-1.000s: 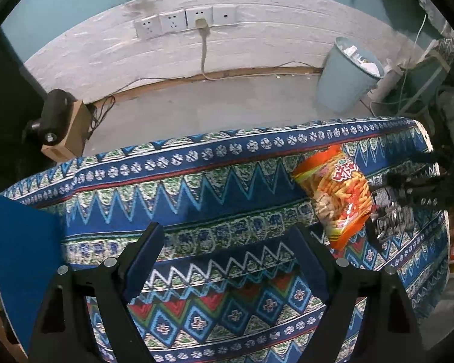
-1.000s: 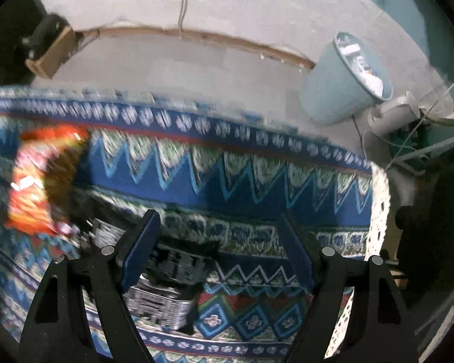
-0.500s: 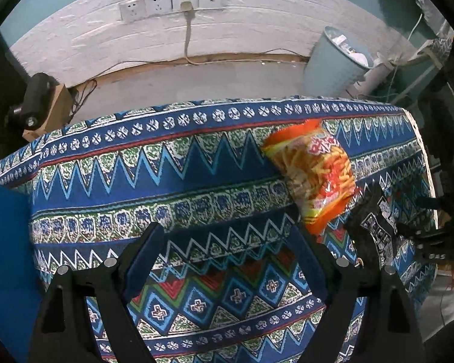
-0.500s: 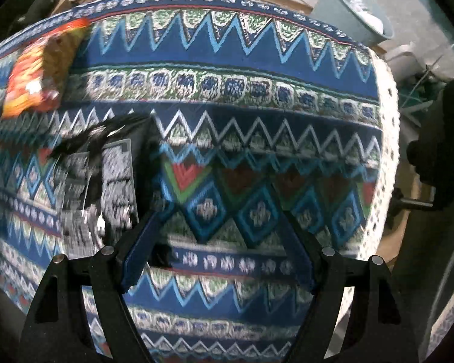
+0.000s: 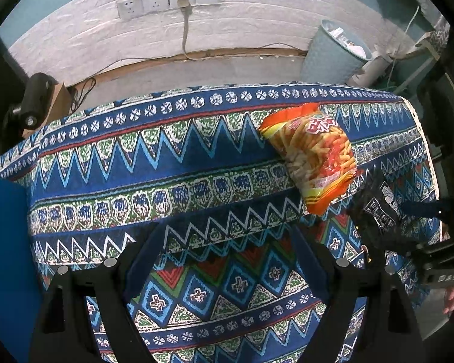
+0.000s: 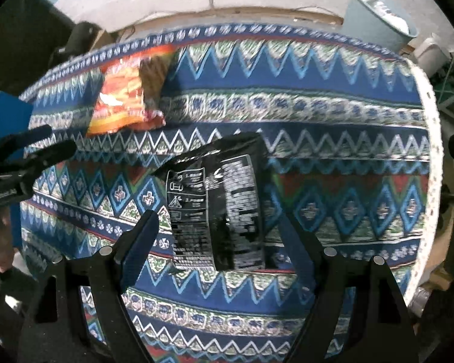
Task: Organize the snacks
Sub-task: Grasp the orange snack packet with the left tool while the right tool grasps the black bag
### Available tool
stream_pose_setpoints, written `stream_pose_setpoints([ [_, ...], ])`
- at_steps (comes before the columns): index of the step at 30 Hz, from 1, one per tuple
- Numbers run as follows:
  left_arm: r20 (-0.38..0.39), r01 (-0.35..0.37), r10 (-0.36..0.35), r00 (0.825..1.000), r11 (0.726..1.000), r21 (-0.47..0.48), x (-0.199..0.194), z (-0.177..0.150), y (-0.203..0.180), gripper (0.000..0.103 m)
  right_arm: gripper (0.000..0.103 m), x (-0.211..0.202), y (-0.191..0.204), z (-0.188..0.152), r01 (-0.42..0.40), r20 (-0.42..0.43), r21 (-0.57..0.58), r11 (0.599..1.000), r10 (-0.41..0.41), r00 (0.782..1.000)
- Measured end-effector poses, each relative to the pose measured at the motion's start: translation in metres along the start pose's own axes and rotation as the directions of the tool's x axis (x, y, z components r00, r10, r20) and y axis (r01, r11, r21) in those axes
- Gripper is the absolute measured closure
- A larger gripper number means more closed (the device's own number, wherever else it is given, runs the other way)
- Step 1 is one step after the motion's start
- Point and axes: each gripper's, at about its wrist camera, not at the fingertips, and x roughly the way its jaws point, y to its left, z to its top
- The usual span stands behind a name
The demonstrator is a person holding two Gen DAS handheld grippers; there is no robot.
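Observation:
An orange snack bag [image 5: 311,157] lies on the patterned tablecloth [image 5: 166,163], ahead and to the right of my left gripper [image 5: 227,260]. That gripper is open above bare cloth. A black packet with white print [image 6: 227,199] lies flat on the cloth between the fingers of my right gripper [image 6: 218,242]. Its jaws are opening and the pads stand clear of the packet's sides. The orange bag [image 6: 124,99] shows at upper left in the right wrist view. My left gripper [image 6: 24,163] reaches in from the left there. The left wrist view shows the black packet [image 5: 378,211] beside my right gripper [image 5: 432,242].
A flat blue panel [image 5: 3,242] stands at the table's left end. Beyond the far edge are bare floor, a pale blue waste bin [image 5: 333,54] and wall sockets [image 5: 169,0] with a cord. A black device on a cardboard box [image 5: 36,96] sits far left. The cloth's lace hem [image 6: 432,157] marks the right edge.
My right gripper has swung across the table; the black packet, earlier by its left finger, now lies between both fingers. The left gripper has shifted slightly, so the orange bag sits nearer its view's middle.

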Motion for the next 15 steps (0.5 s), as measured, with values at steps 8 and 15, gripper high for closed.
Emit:
stream_pose_setpoints([
  [8,-0.016,0.061,-0.062,0.998,0.995,-0.077,0.006,0.001,0.005,0.017,0.022,0.031,0.015,0.001,0.108,-0.052,-0.039,0.993,-0.110,0.993],
  [15,0.004,0.143,-0.145,0.989,0.968,-0.205,0.007,0.025,0.001,0.017,0.040,0.039,0.045,0.000,0.187,-0.037,-0.112,0.976,-0.192,0.981],
])
